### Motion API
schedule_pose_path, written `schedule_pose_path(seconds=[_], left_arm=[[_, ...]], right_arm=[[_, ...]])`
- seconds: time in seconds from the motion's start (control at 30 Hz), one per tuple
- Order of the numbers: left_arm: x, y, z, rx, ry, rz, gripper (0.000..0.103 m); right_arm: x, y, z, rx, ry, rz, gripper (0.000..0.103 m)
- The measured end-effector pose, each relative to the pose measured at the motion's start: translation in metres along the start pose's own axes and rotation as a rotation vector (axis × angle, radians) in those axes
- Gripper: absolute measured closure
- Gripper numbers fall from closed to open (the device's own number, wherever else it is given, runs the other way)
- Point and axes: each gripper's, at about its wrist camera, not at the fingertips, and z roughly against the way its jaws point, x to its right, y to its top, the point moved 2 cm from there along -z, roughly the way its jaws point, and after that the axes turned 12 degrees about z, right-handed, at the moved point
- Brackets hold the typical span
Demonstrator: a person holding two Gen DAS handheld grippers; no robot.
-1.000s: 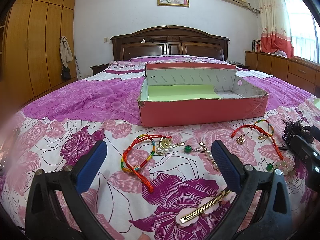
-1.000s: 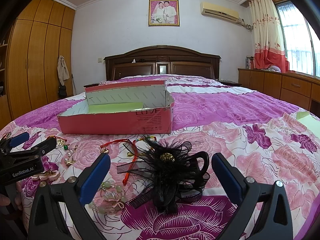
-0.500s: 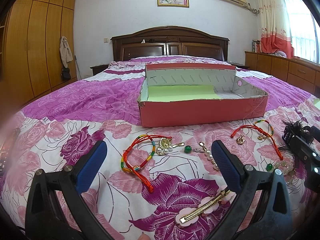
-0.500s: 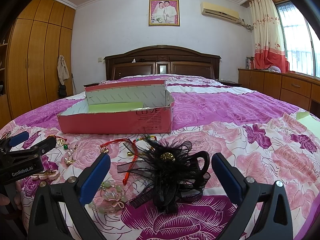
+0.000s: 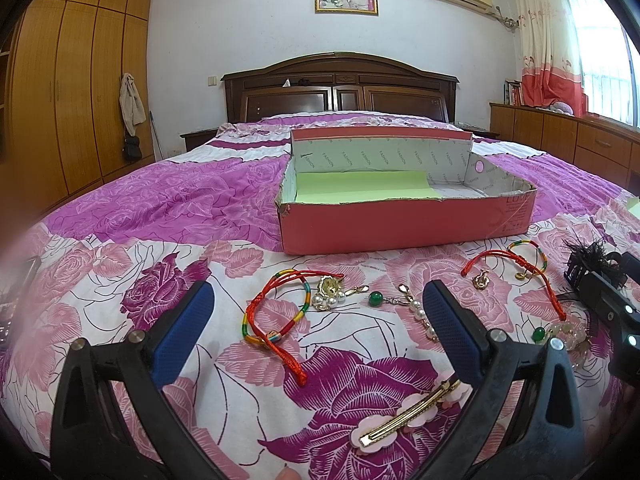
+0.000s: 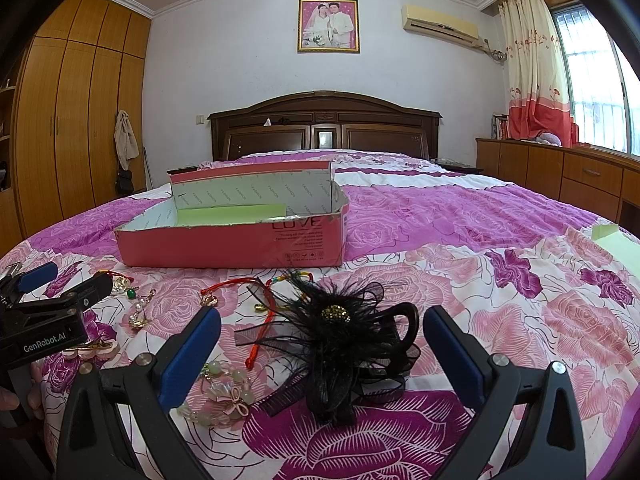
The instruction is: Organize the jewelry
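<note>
Both tongs stand released: left gripper [image 5: 318, 320] straddles a red cord bracelet [image 5: 276, 312] and pearl earrings [image 5: 330, 294]; right gripper [image 6: 322, 344] brackets a black feather hairpiece [image 6: 340, 340]. Beyond both, on the floral bedspread [image 6: 520, 320], sits an open pink box [image 5: 404, 226].

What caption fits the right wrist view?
Open right claw poised over a black feather hair clip on the floral bedspread, pink box behind.
</note>
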Motion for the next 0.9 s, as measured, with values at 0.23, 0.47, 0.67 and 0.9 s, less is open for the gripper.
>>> schedule_pose_path(seconds=[0.23,0.47,0.67,0.9], left_arm=[[-0.0003,-0.0001,0.0001,0.000,0.000,0.000,0.005],[-0.0002,-0.0001,0.0002,0.001,0.000,0.000,0.005],[-0.0002,-0.0001,0.0002,0.001,0.000,0.000,0.005],[0.0022,-0.0010,0.0003,-0.003,-0.001,-0.002,0.005]], right_arm=[[0.0002,-0.0001,0.0001,0.001,-0.001,0.001,0.000],[0.0002,-0.0001,0.0002,0.001,-0.001,0.001,0.000],[0.0001,-0.0001,0.0001,0.001,-0.001,0.002,0.000],[0.0002,-0.0002,0.0002,0.001,-0.001,0.002,0.000]])
